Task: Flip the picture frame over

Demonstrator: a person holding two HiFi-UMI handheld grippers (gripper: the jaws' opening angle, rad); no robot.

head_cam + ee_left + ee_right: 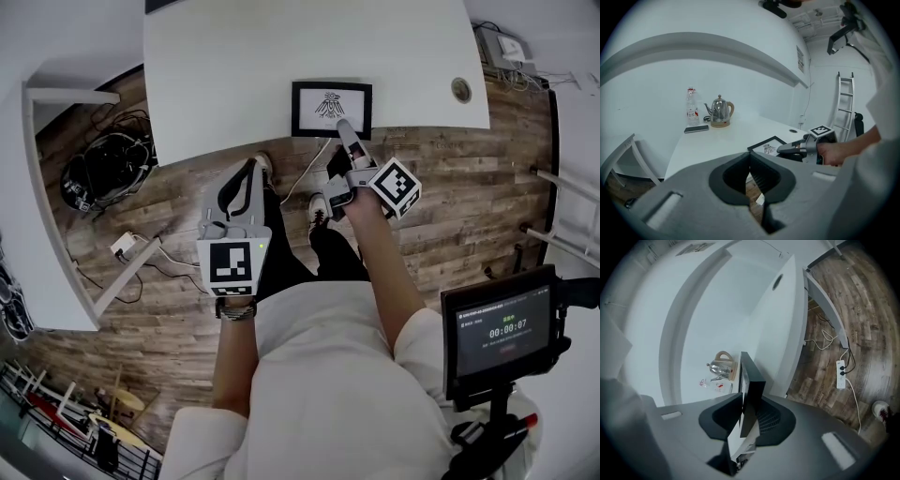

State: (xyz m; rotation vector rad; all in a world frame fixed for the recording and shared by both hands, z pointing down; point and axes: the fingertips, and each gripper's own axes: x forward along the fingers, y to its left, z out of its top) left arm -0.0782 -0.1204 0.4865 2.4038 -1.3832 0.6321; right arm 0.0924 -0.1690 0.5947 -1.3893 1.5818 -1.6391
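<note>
The black picture frame (pixel 331 109) lies near the front edge of the white table (pixel 234 75), with its drawing facing up. My right gripper (pixel 344 127) reaches over that edge and is shut on the frame's near side. In the right gripper view the frame (pixel 751 385) stands edge-on between the pads of the right gripper (pixel 745 413). In the left gripper view the frame (pixel 768 146) and the right gripper (pixel 787 149) show at the right. My left gripper (pixel 248 173) hangs over the floor, short of the table. It is the left gripper (pixel 751 180), shut on nothing.
A steel kettle (pixel 719 112), a bottle (pixel 691 105) and a phone (pixel 696 129) stand at the table's far side. A cable hole (pixel 460 90) sits at its right. A power strip (pixel 841 373) and cables lie on the wood floor. A timer screen (pixel 502 328) stands at my right.
</note>
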